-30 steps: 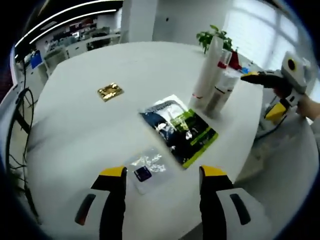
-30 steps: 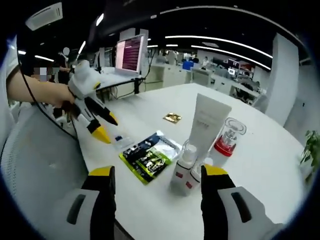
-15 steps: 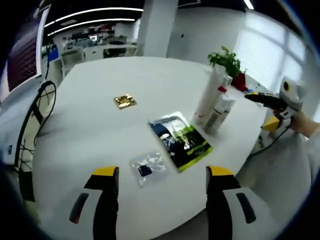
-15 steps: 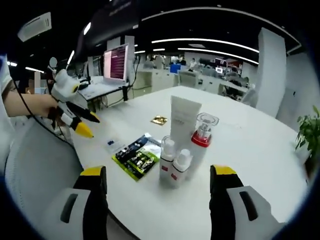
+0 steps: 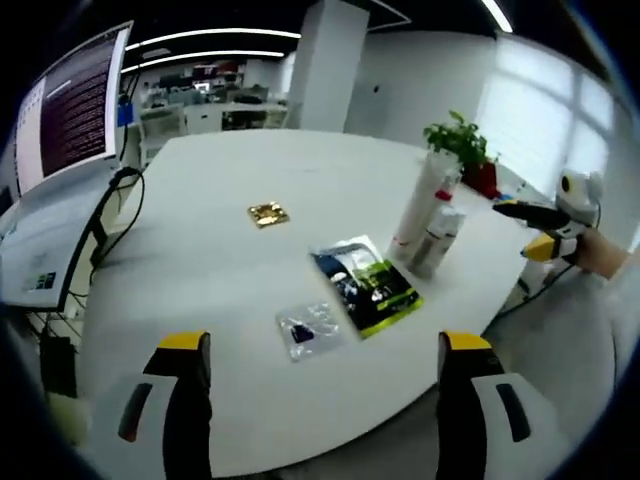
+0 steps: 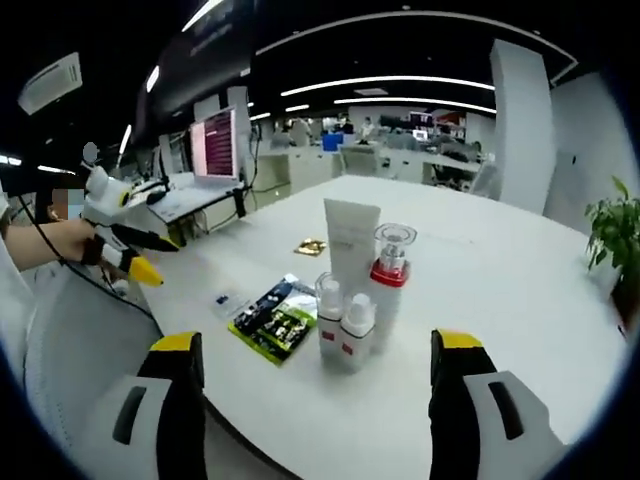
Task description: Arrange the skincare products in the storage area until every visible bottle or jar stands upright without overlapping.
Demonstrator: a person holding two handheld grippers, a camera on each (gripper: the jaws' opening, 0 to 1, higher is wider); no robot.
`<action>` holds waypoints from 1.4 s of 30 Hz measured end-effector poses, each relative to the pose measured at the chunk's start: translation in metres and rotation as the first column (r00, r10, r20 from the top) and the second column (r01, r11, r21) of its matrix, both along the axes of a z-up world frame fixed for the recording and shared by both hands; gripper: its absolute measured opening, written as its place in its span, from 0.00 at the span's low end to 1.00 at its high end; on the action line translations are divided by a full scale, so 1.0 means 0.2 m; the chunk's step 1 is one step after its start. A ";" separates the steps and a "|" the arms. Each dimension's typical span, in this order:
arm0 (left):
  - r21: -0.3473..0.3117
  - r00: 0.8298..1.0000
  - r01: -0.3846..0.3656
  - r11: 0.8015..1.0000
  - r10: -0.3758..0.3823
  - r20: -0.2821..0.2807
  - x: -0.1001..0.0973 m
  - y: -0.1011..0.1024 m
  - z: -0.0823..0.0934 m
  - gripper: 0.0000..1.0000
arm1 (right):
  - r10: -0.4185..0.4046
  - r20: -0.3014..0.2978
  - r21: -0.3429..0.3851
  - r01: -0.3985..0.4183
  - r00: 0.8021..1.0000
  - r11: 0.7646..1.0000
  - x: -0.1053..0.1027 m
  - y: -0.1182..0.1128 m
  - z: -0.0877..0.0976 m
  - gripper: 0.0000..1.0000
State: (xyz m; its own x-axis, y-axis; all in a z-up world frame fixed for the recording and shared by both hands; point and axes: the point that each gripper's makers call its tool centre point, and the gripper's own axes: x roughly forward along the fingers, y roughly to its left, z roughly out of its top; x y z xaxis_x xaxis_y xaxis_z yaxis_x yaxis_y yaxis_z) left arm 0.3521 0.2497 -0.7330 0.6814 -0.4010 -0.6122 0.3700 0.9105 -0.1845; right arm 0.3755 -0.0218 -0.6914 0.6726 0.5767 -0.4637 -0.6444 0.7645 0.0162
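Note:
A tall white tube (image 6: 351, 240), a clear-capped bottle with a red collar (image 6: 390, 265) and two small white bottles with red labels (image 6: 328, 318) stand upright in a tight cluster on the round white table (image 6: 500, 280). From the left gripper view the tube (image 5: 418, 205) and a small bottle (image 5: 440, 235) stand near the table's right edge. My left gripper (image 5: 325, 342) is open and empty, well back from the table. Also back from the table, my right gripper (image 6: 318, 341) is open with nothing between its fingers. Each gripper is in the other's view, left (image 6: 135, 258) and right (image 5: 535, 213).
A dark green sachet (image 5: 366, 283), a small clear sachet (image 5: 312, 328) and a gold packet (image 5: 268, 213) lie flat on the table. A potted plant (image 5: 455, 140) stands behind the bottles. A monitor (image 5: 70, 110) and cables are at the left. A person's hand (image 6: 55, 240) holds the left gripper.
Both grippers have pulled back from the table, so the products look smaller and farther off. The jaws of each now stand wider apart. The products have not moved.

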 end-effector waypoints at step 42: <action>0.031 0.995 -0.014 0.999 0.017 -0.097 0.31 -0.04 -0.07 0.98 | 0.052 -0.114 -0.075 -0.061 0.992 0.995 -0.06 0.01 -0.13 0.97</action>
State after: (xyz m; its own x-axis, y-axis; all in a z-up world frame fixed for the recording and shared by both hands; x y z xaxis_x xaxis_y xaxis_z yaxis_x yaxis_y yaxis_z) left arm 0.4140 0.2424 -0.7478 0.6239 -0.3707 -0.6880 0.3372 0.9219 -0.1909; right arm 0.3645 -0.0188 -0.7179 0.5818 0.5711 -0.5791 -0.6840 0.7288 0.0316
